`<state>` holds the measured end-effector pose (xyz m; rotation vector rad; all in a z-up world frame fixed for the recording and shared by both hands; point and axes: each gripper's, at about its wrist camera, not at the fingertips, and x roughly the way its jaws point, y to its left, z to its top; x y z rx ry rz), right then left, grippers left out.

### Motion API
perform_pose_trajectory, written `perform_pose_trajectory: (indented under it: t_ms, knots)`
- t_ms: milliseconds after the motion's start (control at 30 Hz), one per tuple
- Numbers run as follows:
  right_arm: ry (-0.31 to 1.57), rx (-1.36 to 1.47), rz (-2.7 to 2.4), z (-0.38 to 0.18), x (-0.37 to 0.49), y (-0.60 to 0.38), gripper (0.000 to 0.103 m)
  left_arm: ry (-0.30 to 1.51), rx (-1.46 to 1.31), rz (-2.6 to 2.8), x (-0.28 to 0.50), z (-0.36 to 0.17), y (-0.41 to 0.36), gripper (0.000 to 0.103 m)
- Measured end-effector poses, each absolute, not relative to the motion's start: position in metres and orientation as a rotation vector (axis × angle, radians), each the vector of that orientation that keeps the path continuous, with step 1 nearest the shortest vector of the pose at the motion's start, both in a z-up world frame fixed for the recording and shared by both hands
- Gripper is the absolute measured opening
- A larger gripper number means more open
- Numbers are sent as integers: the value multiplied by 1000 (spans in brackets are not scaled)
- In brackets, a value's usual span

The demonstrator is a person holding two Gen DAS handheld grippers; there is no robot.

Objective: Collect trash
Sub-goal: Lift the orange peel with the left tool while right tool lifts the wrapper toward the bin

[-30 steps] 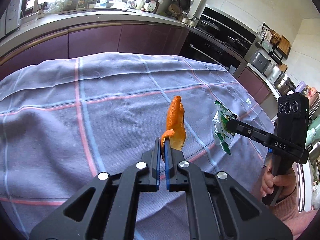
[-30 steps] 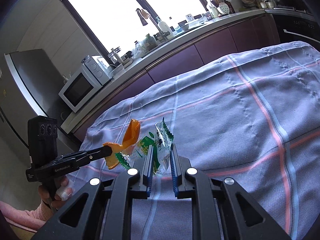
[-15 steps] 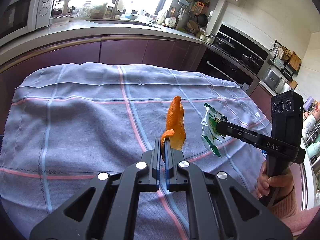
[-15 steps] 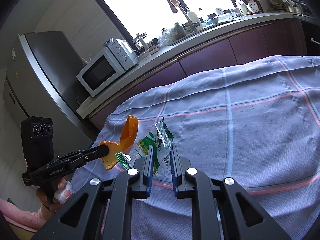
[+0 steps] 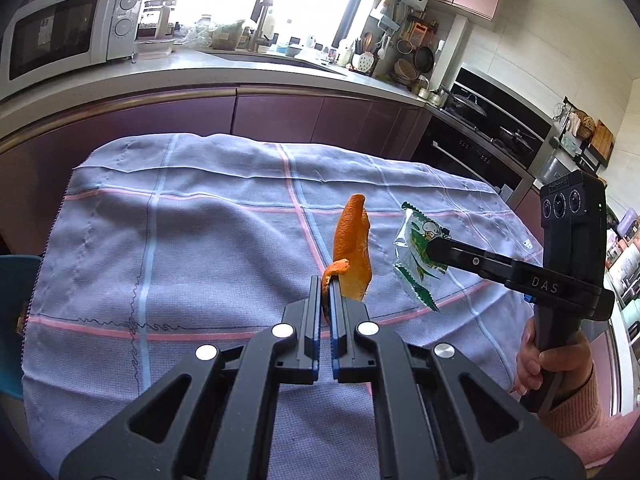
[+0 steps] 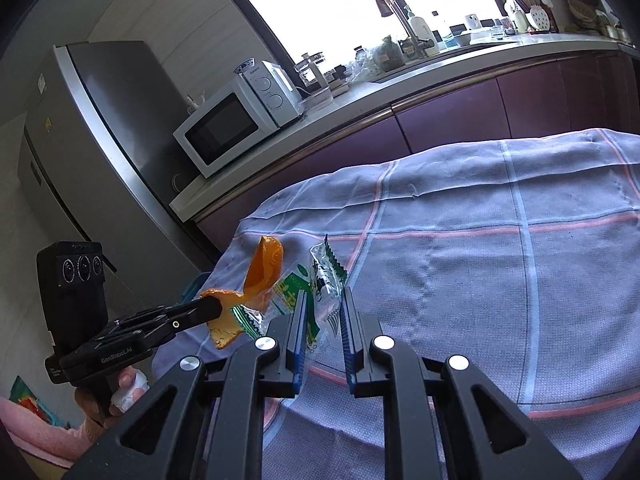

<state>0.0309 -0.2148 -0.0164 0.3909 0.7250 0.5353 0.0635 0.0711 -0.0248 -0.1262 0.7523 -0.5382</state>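
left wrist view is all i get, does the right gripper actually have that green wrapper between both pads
Observer: Yes. In the right wrist view the green wrapper sits between both pads of the right gripper, lifted clear of the cloth.
Operator: whats off to the left past the microwave
Observer: A tall steel fridge stands at the end of the counter, right beside the microwave.
Operator: and my peel from that side
Observer: The orange peel curls up like a cup from the tip of the left gripper, its hollow side facing the right wrist camera.
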Motion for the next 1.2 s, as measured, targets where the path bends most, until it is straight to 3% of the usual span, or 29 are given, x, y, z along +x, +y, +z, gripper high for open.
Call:
perform_pose_trajectory:
  t_ms: [1200]
  knots:
    - [751, 295, 709, -2, 53, -120, 14, 697, -225, -376, 44, -10, 168, 4]
